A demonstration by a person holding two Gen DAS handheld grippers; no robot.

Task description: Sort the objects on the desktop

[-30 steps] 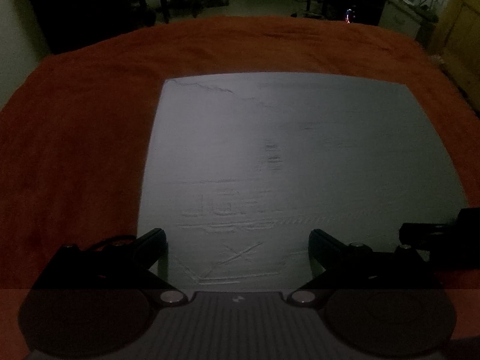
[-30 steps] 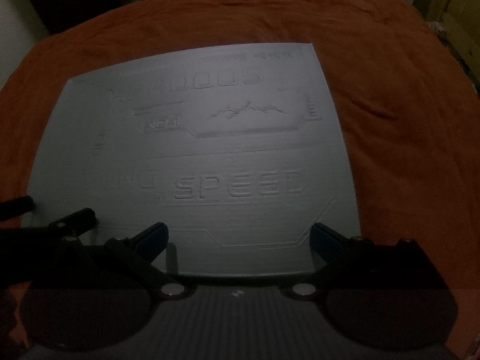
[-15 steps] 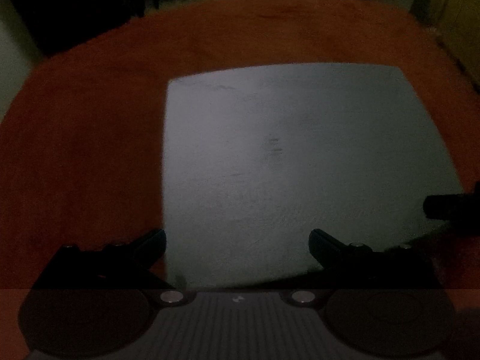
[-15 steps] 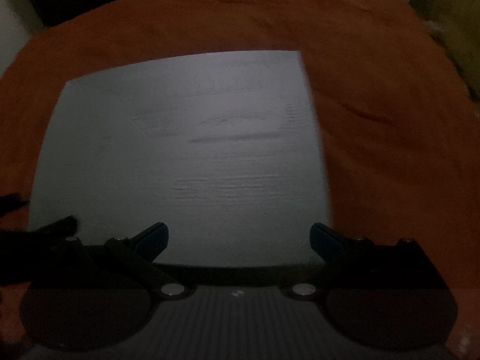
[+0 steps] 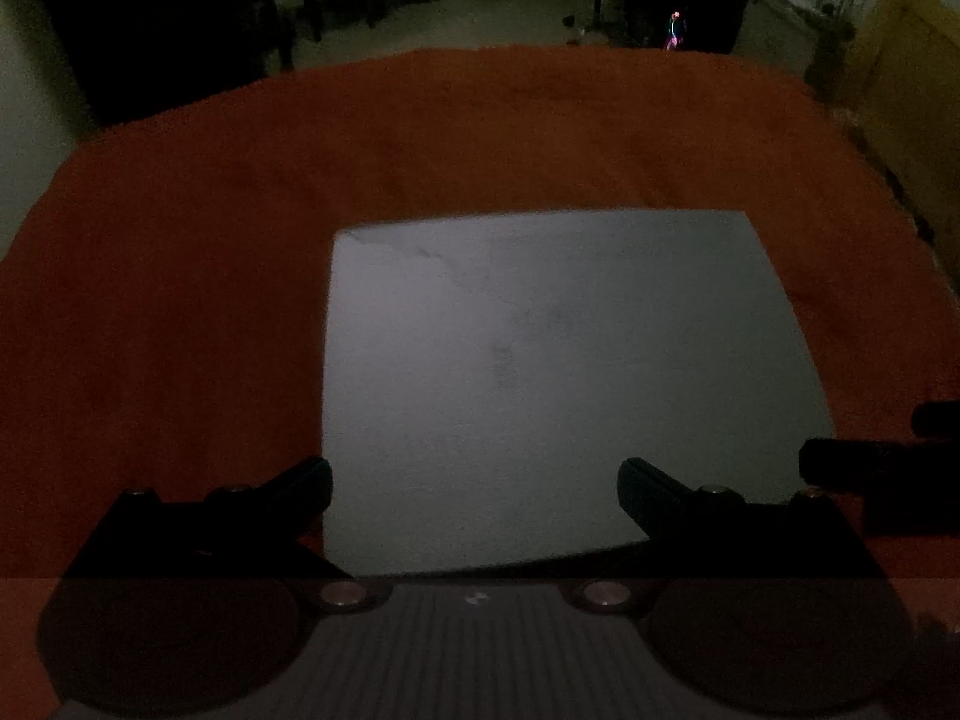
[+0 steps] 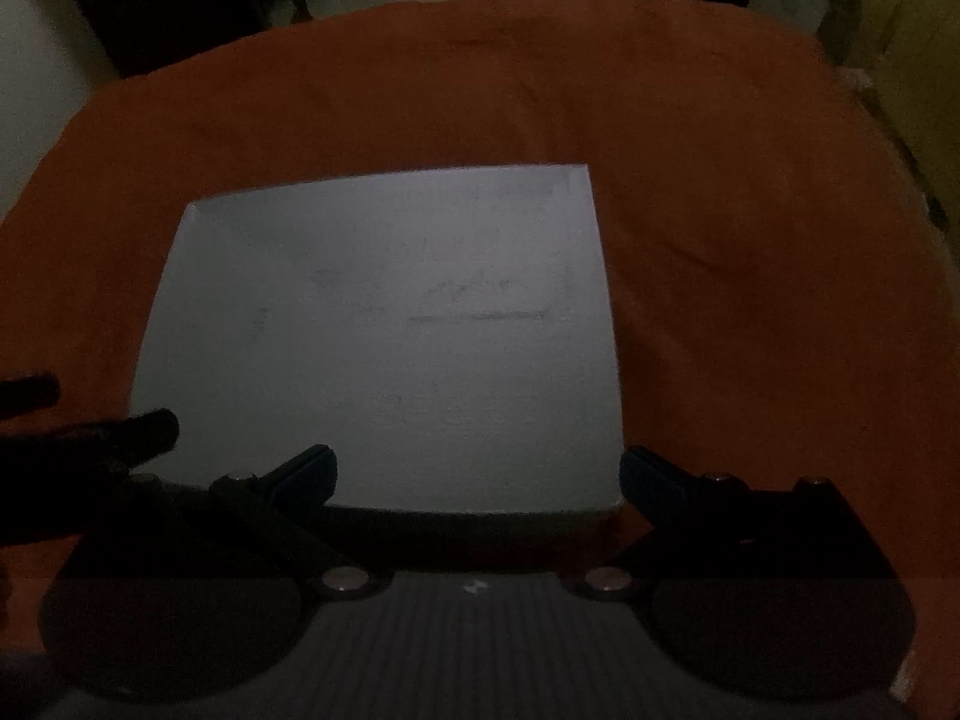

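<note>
A grey square mat (image 5: 570, 372) with faint embossed lettering lies flat on the orange cloth-covered table; it also shows in the right wrist view (image 6: 384, 336). My left gripper (image 5: 474, 489) is open and empty, its fingers spread above the mat's near edge. My right gripper (image 6: 477, 474) is open and empty above the mat's near right corner. The right gripper's fingers (image 5: 864, 468) show at the right edge of the left wrist view, and the left gripper's fingers (image 6: 120, 432) at the left edge of the right wrist view. No other desktop objects are visible.
The orange cloth (image 5: 180, 300) covers the whole table around the mat (image 6: 750, 300). Beyond the far edge is a dim room with dark furniture (image 5: 180, 12) and a small coloured light (image 5: 675, 30). A yellowish cabinet (image 5: 900, 60) stands at the far right.
Both grippers have pulled back and risen, so the mat looks smaller and farther and more of the table and room shows. Both stay open.
</note>
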